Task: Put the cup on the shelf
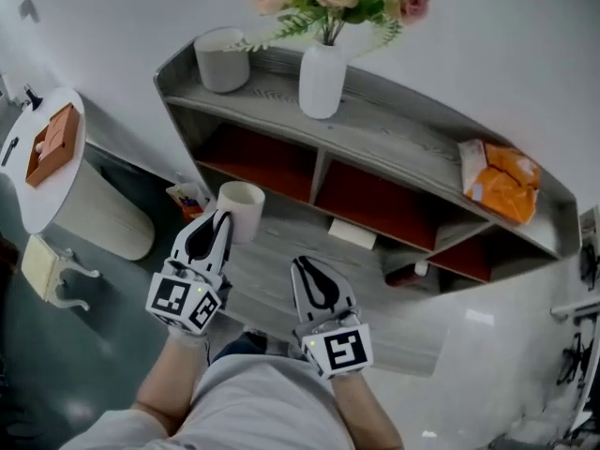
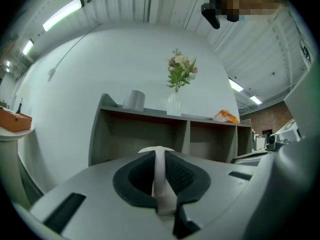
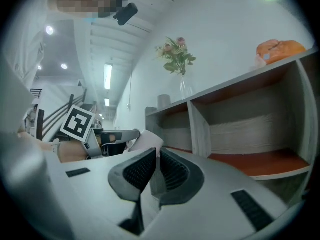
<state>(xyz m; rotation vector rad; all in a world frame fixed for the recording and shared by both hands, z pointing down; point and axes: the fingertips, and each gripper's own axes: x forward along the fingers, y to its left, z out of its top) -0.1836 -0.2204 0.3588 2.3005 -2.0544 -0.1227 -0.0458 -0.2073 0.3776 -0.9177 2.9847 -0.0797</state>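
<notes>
A cream cup (image 1: 242,210) hangs in front of the grey shelf unit (image 1: 403,125), level with its lower board. My left gripper (image 1: 223,217) is shut on the cup's rim. In the left gripper view the cup's thin white wall (image 2: 159,171) stands pinched between the dark pads. My right gripper (image 1: 313,272) is lower and to the right, shut with nothing in it. The right gripper view shows its pads (image 3: 142,168) close together and, behind them, the cup (image 3: 148,140) held by the left gripper (image 3: 102,139).
On the shelf top stand a second grey cup (image 1: 222,59), a white vase of flowers (image 1: 322,81) and an orange bag (image 1: 502,181). A white block (image 1: 352,233) lies on the lower board. A round white table (image 1: 21,190) with an orange box (image 1: 52,143) is at the left.
</notes>
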